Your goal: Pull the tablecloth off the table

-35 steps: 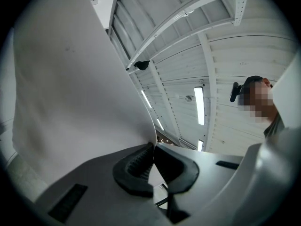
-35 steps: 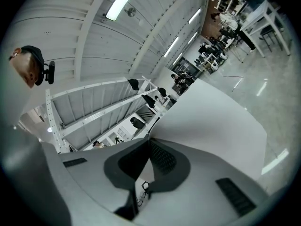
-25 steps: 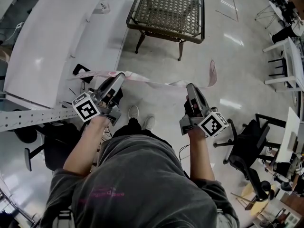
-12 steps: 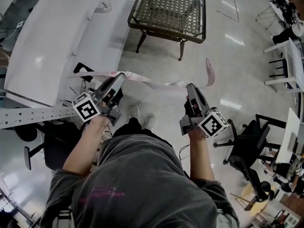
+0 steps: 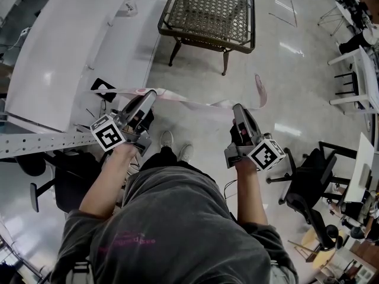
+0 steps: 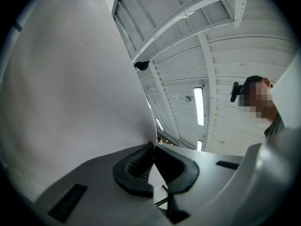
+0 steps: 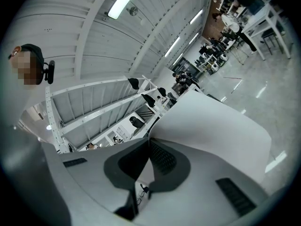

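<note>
The tablecloth [image 5: 195, 103] is off the table and hangs in the air between my two grippers, seen edge-on in the head view as a thin pale pink strip. My left gripper [image 5: 151, 95] is shut on its left part and my right gripper [image 5: 238, 109] is shut on its right part. In the left gripper view the white tablecloth [image 6: 70, 79] fills the left side and runs down into the closed left gripper [image 6: 153, 147]. In the right gripper view the tablecloth [image 7: 211, 126] spreads to the right from the closed right gripper [image 7: 149, 142]. The wicker table [image 5: 208, 10] stands bare ahead.
A long white counter [image 5: 59, 46] runs along the left, with a perforated metal rail [image 5: 35, 145] near my left elbow. A black office chair [image 5: 308, 185] stands at the right beside white desks [image 5: 361, 58]. My feet [image 5: 176, 145] are on the shiny floor below the cloth.
The cloth has swung wider across the left gripper view, covering more of the ceiling. Its free right end has shifted slightly in the head view. Both grippers stay in place, still clamped.
</note>
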